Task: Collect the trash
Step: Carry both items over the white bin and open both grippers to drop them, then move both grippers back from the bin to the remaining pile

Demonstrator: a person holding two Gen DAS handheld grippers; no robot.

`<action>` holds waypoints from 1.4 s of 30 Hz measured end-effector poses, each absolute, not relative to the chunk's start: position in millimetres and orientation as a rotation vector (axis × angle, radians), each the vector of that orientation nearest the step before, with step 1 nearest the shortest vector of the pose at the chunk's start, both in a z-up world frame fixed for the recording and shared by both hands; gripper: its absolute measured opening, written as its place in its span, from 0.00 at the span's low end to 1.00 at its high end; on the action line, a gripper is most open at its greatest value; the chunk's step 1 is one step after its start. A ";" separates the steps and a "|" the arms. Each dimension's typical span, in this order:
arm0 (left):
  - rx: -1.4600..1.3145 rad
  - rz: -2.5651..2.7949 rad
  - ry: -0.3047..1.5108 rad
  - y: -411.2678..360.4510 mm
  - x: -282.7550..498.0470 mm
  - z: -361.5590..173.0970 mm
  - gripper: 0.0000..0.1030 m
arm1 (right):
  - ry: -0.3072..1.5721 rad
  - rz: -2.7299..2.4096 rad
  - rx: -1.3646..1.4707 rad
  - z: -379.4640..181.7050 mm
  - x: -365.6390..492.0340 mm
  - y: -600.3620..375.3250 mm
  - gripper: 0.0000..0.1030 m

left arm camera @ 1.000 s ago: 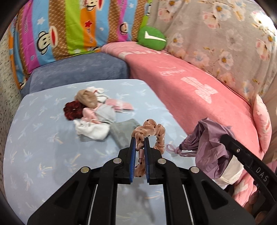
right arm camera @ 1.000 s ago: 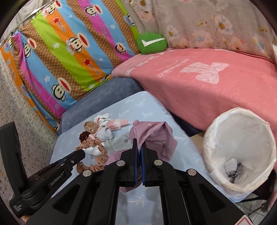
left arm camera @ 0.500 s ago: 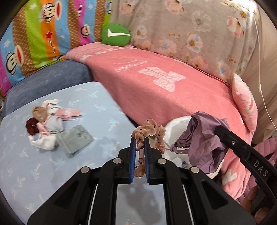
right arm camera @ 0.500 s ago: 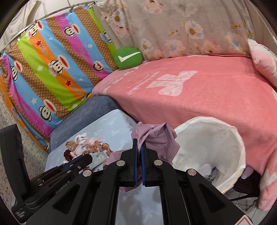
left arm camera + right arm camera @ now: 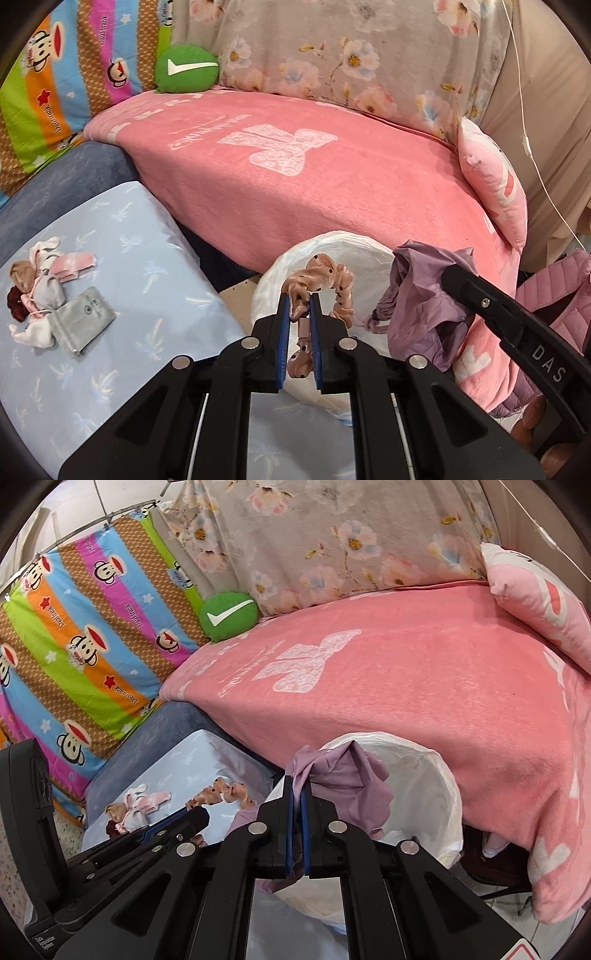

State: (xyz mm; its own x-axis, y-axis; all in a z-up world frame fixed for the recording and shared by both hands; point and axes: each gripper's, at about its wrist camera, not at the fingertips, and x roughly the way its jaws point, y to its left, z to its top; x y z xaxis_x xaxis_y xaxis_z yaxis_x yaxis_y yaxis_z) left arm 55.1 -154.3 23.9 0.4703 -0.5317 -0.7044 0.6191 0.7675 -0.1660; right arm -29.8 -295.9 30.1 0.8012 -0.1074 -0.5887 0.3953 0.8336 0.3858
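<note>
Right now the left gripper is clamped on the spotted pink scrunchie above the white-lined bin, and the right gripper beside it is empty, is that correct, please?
Not quite: the right gripper is not empty; it is shut on a crumpled purple cloth, as the right wrist view shows. The rest holds: the left gripper clamps the spotted pink scrunchie above the white-lined bin.

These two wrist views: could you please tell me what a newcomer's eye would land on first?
Probably the pink blanket across the sofa, with the striped monkey-print cover at far left. Next, the white-lined bin at the blanket's near edge, where the left gripper holds a spotted scrunchie and the right gripper a purple cloth.
</note>
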 end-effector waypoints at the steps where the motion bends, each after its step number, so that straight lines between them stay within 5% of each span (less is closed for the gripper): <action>1: 0.123 -0.712 0.825 -157.4 54.8 22.2 0.11 | 0.585 -0.287 0.526 28.9 -31.0 -298.7 0.05; 5: 0.131 -0.724 0.844 -165.2 54.4 17.6 0.15 | 0.588 -0.302 0.534 25.4 -33.7 -306.9 0.09; 10: 0.136 -0.696 0.822 -166.7 52.5 19.5 0.55 | 0.576 -0.329 0.546 24.6 -35.0 -312.7 0.11; 16: 0.138 -0.669 0.802 -161.9 54.1 22.2 0.56 | 0.575 -0.328 0.548 22.9 -35.3 -313.5 0.19; 42: 0.051 -0.533 0.798 -95.0 59.8 20.0 0.56 | 0.645 -0.249 0.447 17.0 -19.1 -251.2 0.24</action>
